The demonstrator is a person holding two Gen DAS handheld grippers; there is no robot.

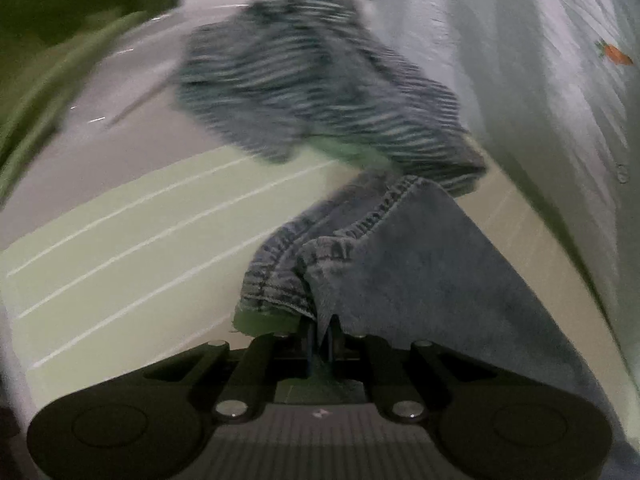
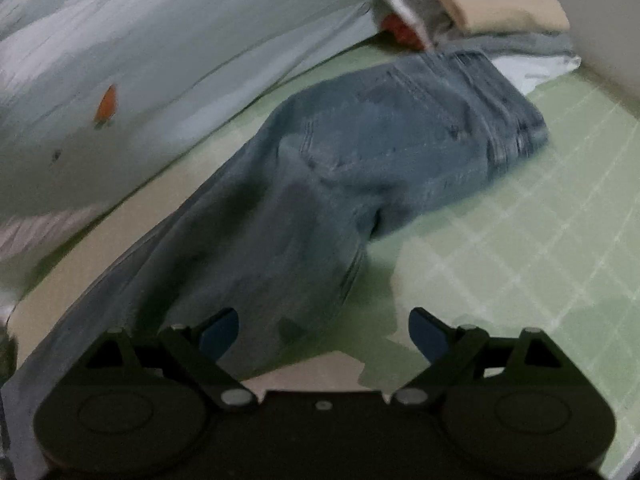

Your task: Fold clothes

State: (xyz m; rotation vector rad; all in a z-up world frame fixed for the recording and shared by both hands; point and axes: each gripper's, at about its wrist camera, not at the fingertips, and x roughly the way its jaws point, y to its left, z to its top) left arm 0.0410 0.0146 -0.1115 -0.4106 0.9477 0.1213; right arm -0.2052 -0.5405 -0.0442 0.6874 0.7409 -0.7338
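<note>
Your left gripper (image 1: 320, 334) pinches a hem of the jeans (image 2: 360, 152), while your right gripper (image 2: 324, 332) hangs spread above the leg. The jeans lie half-doubled on the green sheet (image 2: 520, 240); folded clothes (image 2: 500, 8) wait stacked beyond, a striped garment (image 1: 312, 80) unfolded.

Striped garment (image 1: 320, 80) motion-blurred; folded pile (image 2: 480, 8) smeared, cut by edge

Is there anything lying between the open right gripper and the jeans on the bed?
Nothing visible. The right gripper hangs open right over the jeans, denim showing between its fingers. The white quilt lies beside the jeans and the folded stack sits beyond the waistband. The left gripper is shut on a hem.
</note>
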